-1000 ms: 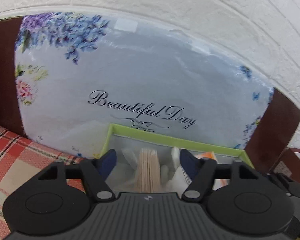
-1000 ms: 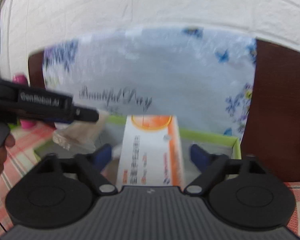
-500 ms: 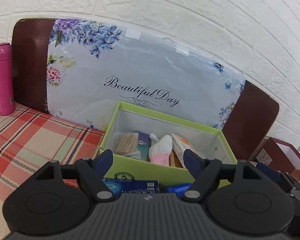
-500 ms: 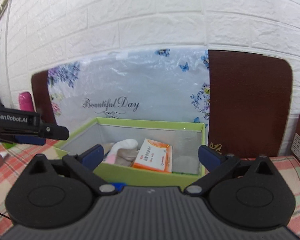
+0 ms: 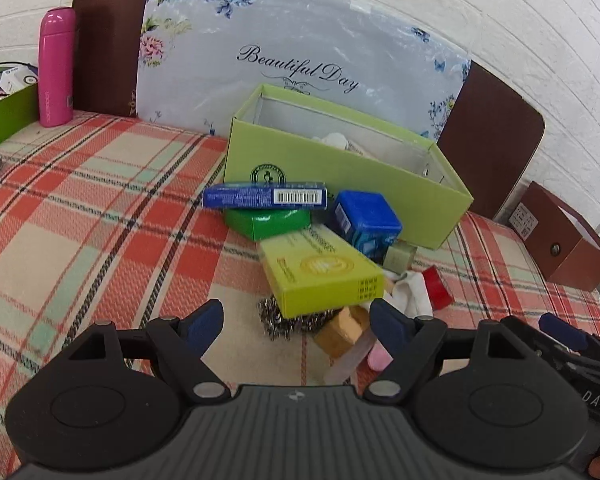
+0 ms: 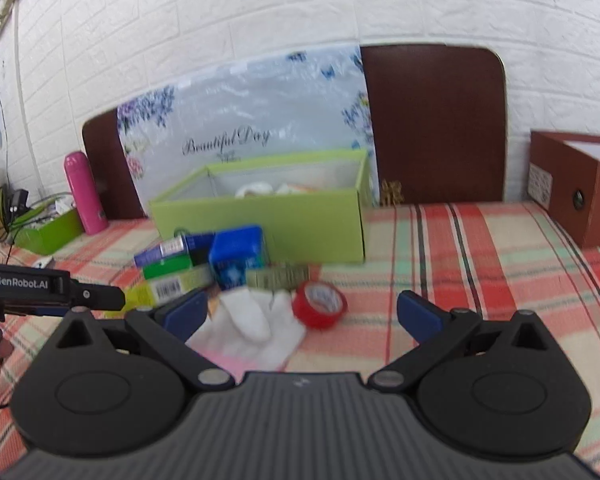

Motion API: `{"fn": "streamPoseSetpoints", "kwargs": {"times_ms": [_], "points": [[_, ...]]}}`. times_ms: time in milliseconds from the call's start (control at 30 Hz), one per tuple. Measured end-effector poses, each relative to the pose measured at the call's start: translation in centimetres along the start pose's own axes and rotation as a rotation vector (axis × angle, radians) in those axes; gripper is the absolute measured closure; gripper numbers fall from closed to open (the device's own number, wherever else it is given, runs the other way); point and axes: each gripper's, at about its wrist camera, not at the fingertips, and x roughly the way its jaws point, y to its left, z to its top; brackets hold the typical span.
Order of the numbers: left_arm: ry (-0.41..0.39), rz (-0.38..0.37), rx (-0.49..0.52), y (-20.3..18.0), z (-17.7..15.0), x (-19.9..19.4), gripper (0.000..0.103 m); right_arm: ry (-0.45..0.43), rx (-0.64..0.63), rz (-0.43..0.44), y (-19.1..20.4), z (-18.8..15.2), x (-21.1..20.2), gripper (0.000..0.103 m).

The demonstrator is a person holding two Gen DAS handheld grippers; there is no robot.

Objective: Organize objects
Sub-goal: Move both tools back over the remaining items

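A green open box [image 5: 380, 184] [image 6: 300, 224] stands on the plaid table and holds white socks and a carton. In front of it lies a pile: a blue flat box [image 5: 264, 196], a green box [image 5: 268, 222], a blue square tin [image 5: 366, 224] [image 6: 238, 252], a yellow-green carton [image 5: 320, 276], a steel scourer [image 5: 276, 320], white socks [image 6: 256, 320] and red tape [image 6: 320, 304]. My left gripper [image 5: 298, 322] is open and empty, just short of the yellow-green carton. My right gripper [image 6: 302, 314] is open and empty, over the socks and tape.
A pink bottle [image 5: 56, 68] and a second green box [image 5: 4, 112] stand at the far left. A brown box [image 6: 580, 188] sits at the right. A floral board [image 5: 300, 52] and brown boards lean on the brick wall behind.
Both grippers have pulled back from inside the green box, leaving the toothpick bundle and the orange carton in it. The pile in front of the box has come into view.
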Motion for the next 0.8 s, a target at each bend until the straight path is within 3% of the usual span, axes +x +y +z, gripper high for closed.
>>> {"fn": "streamPoseSetpoints", "kwargs": {"times_ms": [233,433,533,633,800], "points": [[0.008,0.000,0.014,-0.6,-1.2,-0.3,0.020,0.105,0.013,0.027,0.7,-4.0,-0.3,0.000],[-0.081,0.064,0.066,-2.5,1.0,1.6,0.019,0.088,0.022,0.030,0.9,-4.1,-1.2,0.000],[-0.049,0.015,0.050,-2.4,2.0,3.4,0.018,0.080,0.020,0.027,0.8,-3.9,-1.5,0.000],[-0.011,-0.051,0.023,-1.6,2.2,4.0,0.029,0.083,0.026,0.033,0.7,-3.8,-1.5,0.000],[-0.005,-0.080,0.061,-0.4,1.4,1.8,0.032,0.110,0.008,0.065,1.5,-3.8,-0.1,0.000]]}}
